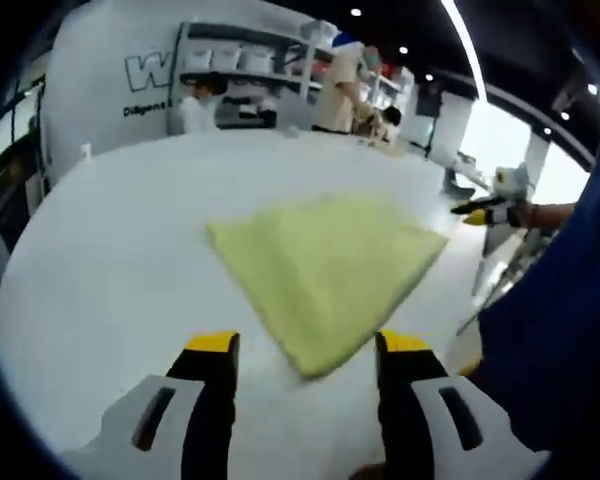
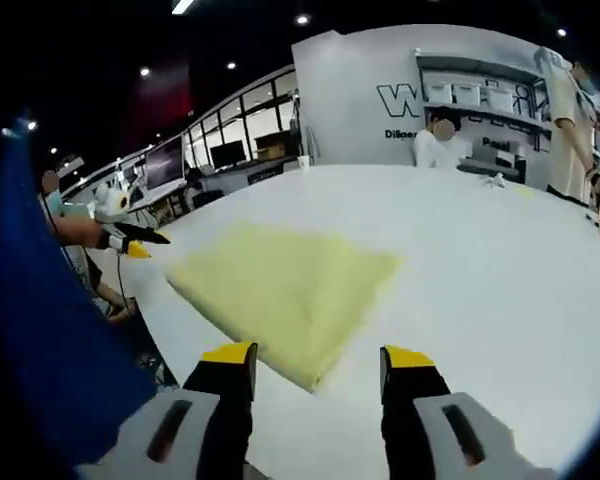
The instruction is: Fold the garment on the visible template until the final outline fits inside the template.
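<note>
— Where is the garment?

— The pale yellow garment (image 1: pixel 325 275) lies folded flat on the white table (image 1: pixel 120 260), a rough four-cornered shape with one corner toward the camera. In the right gripper view the same garment (image 2: pixel 285 290) sits near the table's (image 2: pixel 500 290) left edge.

— And the tools?

— The left gripper (image 1: pixel 308 350) hangs above the table with its yellow-tipped jaws spread wide, nothing between them; the cloth's near corner lies in the gap, below. The right gripper (image 2: pixel 318 362) is likewise wide apart and holds nothing.

— Anything on the template?

— I cannot make out a template outline; the table looks plain white, though the view is soft.

— Beyond?

— Shelves (image 1: pixel 250 65) and people (image 2: pixel 440 145) behind the table.
</note>
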The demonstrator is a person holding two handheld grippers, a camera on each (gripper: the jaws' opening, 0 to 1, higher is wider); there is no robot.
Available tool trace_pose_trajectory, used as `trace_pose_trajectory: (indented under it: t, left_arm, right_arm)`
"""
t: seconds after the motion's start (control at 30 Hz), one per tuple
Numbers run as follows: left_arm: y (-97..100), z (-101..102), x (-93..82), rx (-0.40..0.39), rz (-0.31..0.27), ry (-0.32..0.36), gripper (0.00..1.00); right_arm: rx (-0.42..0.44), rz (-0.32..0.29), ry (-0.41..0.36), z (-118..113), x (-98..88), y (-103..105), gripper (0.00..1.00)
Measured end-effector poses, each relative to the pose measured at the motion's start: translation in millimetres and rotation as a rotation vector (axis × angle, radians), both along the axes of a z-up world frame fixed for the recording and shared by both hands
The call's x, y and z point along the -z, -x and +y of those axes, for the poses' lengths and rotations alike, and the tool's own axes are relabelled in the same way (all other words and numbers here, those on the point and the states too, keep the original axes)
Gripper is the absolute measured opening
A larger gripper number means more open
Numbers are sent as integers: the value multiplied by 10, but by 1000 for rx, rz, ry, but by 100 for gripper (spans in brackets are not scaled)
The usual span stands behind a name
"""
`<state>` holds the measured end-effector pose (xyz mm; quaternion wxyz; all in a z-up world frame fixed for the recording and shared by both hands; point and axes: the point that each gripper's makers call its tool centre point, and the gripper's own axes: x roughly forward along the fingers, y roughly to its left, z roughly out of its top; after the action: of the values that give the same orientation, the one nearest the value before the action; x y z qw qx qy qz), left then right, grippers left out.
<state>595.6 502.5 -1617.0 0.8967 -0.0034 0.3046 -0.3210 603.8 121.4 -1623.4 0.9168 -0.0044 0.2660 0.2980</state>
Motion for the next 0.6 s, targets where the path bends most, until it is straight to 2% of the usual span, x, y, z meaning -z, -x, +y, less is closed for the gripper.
trace_pose_trajectory:
  t: [0.07, 0.17, 0.23, 0.3, 0.33, 0.43, 0.6]
  left_arm:
    - [34, -42, -68, -7, 3, 16, 88]
    - [109, -141, -168, -18, 19, 34, 95]
    - [131, -194, -243, -54, 36, 83, 99]
    - [127, -235, -331, -79, 25, 125, 99]
    - [127, -237, -334, -89, 22, 130, 99]
    - [137, -204, -329, -112, 21, 114, 99]
    - [147, -92, -365, -153, 9, 128, 99]
  right_arm:
    - [-21, -16, -42, 89, -112, 39, 65]
    - [-23, -37, -75, 176, -242, 72, 84]
    - [-12, -59, -133, 239, -345, 66, 97]
    - [17, -39, -177, 254, -394, 89, 100]
    - [19, -53, -172, 246, -416, 88, 100]
    - [49, -68, -181, 213, -460, 111, 100]
    - [68, -49, -193, 149, -429, 145, 100]
